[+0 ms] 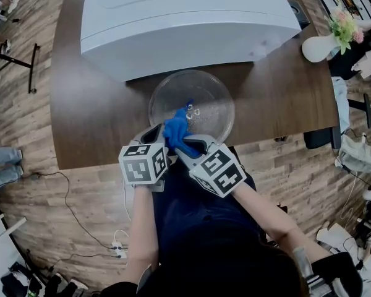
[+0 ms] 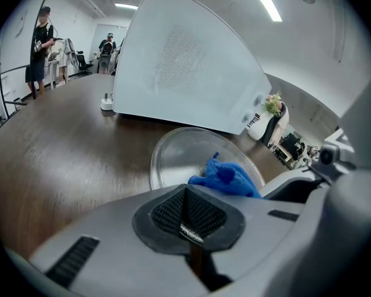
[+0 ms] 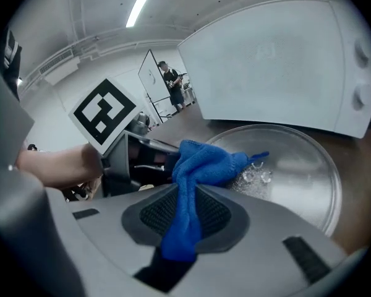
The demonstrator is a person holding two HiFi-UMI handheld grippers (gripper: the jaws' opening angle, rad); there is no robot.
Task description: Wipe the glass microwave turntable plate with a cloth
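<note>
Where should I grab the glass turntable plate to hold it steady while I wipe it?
Grip the thin rim at the near left edge of the turntable plate, coming in from your side, one jaw above, one below. It lies flat, and the microwave crowds its far edge. The left gripper seems clamped there; the right gripper holds the cloth.

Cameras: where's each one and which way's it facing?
Head view: on the head, facing steeply down at table, plate, microwave; left gripper, right gripper, forearms show.
Left gripper view: on that gripper, facing along jaws gripping plate's rim toward microwave; right gripper at right.
Right gripper view: on that gripper, jaws shut on cloth, facing plate; left gripper, hand at left.
Shared: plate, cloth, microwave.
</note>
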